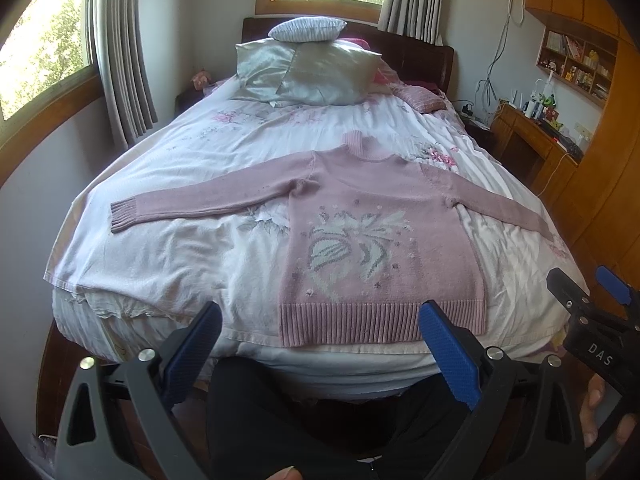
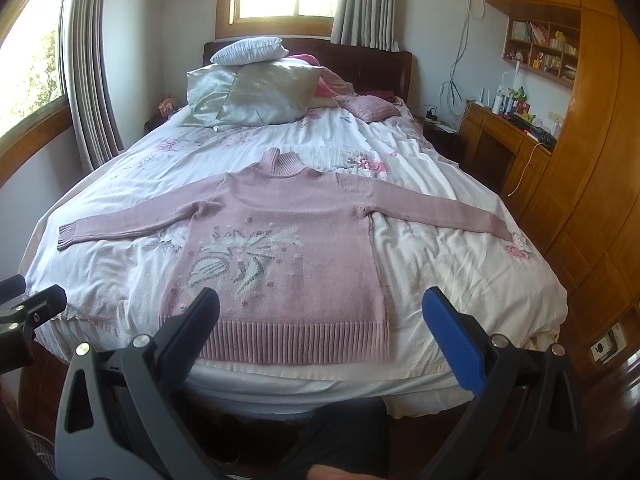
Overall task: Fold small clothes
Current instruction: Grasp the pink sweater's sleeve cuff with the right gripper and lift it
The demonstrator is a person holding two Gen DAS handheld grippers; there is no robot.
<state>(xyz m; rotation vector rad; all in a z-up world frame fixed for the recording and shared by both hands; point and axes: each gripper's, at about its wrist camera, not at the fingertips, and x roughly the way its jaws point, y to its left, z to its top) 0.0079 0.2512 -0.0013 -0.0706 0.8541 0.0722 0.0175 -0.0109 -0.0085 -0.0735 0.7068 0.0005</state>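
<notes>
Left wrist view: pink sweater (image 1: 372, 216) flat at frame centre on bed (image 1: 168, 248), sleeves out; left claw (image 1: 320, 344) and right claw (image 2: 320, 340) both spread, empty; soft, limp knit, likely best pinched at sleeve cuffs

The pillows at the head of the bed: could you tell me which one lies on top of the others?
The small striped pillow; it rests atop the two larger silvery pillows.
</notes>
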